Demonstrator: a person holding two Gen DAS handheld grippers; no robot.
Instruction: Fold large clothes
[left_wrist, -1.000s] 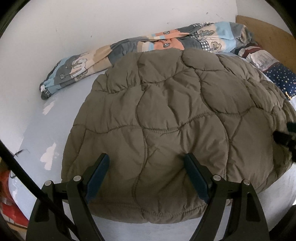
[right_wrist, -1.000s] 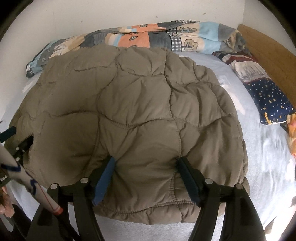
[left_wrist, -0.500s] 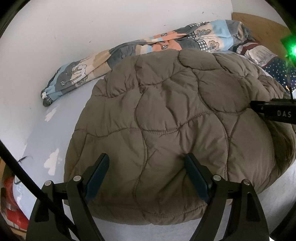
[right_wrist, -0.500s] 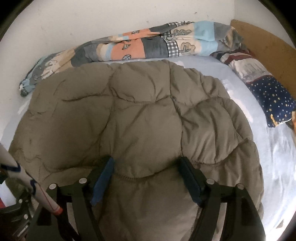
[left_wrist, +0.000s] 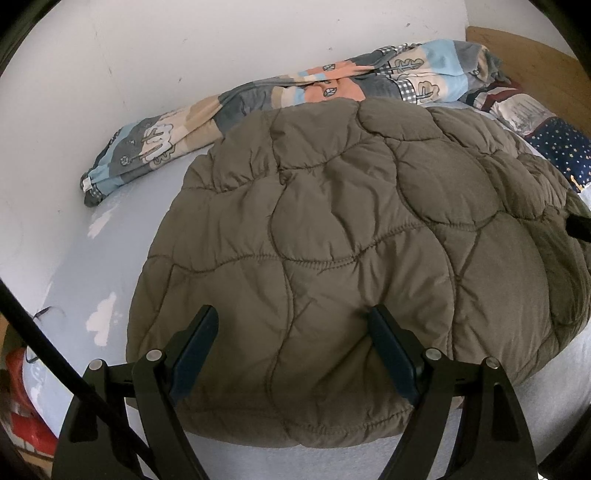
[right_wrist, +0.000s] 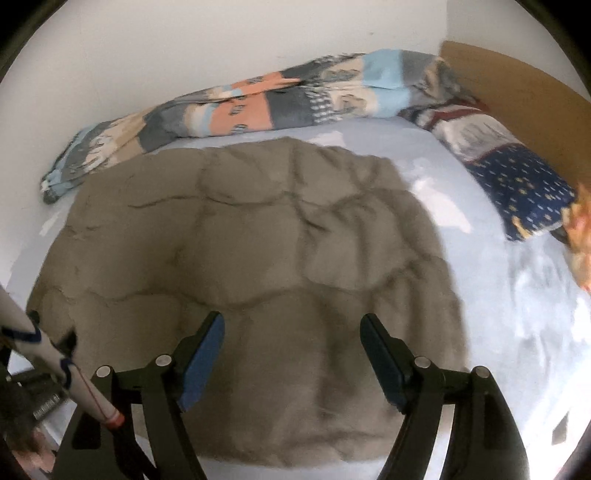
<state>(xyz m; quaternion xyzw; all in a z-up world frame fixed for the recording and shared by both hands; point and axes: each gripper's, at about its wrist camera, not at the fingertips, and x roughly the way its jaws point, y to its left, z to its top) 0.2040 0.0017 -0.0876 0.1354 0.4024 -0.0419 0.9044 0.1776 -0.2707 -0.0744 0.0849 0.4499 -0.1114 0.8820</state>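
A brown quilted jacket (left_wrist: 332, 258) is spread folded across the middle of the frame on a pale blue bed (left_wrist: 74, 266). The left gripper (left_wrist: 295, 325) is held at the lower edge over the jacket's near hem, its jaws apart with nothing clamped. The right gripper (right_wrist: 291, 332) is likewise seen with jaws apart above the jacket. A patterned blanket (left_wrist: 258, 99) is bunched along the wall (left_wrist: 147, 55) at the top, and a star-print pillow (right_wrist: 524, 192) lies at the upper right.

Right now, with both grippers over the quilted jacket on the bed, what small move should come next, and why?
Probably lower the right gripper onto the near hem of the olive quilted jacket and close on it. Both its jaws and those of the left gripper stand open with nothing pinched, and the jacket lies as one puffy, uneven mound on the pale sheet, so a fold seems to need a fresh grip.
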